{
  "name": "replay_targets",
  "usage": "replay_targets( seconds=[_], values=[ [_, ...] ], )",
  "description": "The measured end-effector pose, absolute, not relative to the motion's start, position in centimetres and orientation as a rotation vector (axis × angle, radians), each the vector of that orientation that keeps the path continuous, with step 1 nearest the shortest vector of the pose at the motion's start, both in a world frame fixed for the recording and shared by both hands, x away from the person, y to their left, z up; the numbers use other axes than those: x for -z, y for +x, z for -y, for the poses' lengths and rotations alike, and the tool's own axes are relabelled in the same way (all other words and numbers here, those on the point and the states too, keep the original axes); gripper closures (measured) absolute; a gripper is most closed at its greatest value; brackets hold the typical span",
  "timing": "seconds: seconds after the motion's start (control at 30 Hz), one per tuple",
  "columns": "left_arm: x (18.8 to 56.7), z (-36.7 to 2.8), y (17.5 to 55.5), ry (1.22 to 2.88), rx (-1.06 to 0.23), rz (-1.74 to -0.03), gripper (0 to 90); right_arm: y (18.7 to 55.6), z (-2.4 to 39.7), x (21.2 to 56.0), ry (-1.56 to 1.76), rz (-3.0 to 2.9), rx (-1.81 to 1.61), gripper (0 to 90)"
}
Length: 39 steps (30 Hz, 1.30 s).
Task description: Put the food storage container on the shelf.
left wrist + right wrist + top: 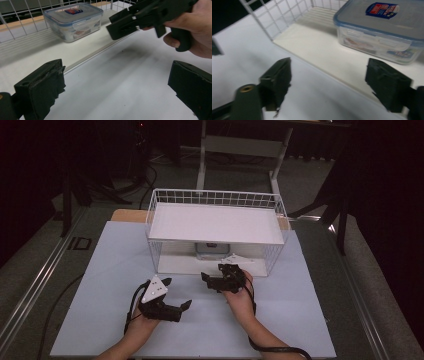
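A clear plastic food box with a blue-rimmed lid (210,249) (73,21) (382,27) stands on the bottom board of a white wire rack (215,222), under its upper shelf. My right gripper (214,272) (337,92) hovers just in front of the rack's open side, pointed at the box. It is open, with nothing between its jaws. My left gripper (177,292) (116,92) rests lower left on the table, open and holding nothing. It faces the right gripper (130,22) and the hand that holds it.
The rack sits at the back middle of a pale mat (115,270) that covers the table. Wire walls (279,15) close the rack's sides. A cable (270,347) trails from my right gripper toward the front edge. Desk legs (202,155) stand on the floor beyond.
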<state>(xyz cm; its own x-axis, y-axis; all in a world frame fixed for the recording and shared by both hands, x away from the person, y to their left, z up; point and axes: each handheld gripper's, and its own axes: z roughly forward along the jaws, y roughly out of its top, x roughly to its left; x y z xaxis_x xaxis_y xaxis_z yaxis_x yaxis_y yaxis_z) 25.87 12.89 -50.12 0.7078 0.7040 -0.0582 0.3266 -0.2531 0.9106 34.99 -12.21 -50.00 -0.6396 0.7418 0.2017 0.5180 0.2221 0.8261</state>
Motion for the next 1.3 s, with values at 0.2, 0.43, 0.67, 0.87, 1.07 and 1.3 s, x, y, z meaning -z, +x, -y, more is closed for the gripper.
replay_targets(
  seconds=[0.2, 0.43, 0.67, 0.87, 1.07, 1.3],
  values=[
    [49.3, -13.0, 26.0, 1.836, -0.408, -0.81, 1.5, 34.1, 13.6, 49.3, 1.132, -2.265, -1.385, 14.7],
    [48.4, -13.3, 25.9, 1.845, -0.405, -0.794, 1.5, 33.0, 15.5, 48.4, 1.058, -2.266, -1.392, 14.9],
    [47.9, -14.2, 25.6, 1.849, -0.409, -0.775, 1.5, 31.5, 17.1, 47.9, 1.023, -2.251, -1.38, 15.0],
    [48.0, -15.1, 25.4, 1.844, -0.401, -0.777, 1.5, 30.3, 18.7, 48.2, 1.04, -2.256, -1.37, 15.0],
    [48.7, -16.2, 25.0, 1.838, -0.403, -0.786, 1.5, 29.5, 19.5, 48.2, 1.045, -2.255, -1.356, 15.1],
    [49.8, -17.6, 24.8, 1.85, -0.396, -0.801, 1.5, 29.0, 20.5, 48.3, 1.061, -2.248, -1.361, 15.0]
  ],
)
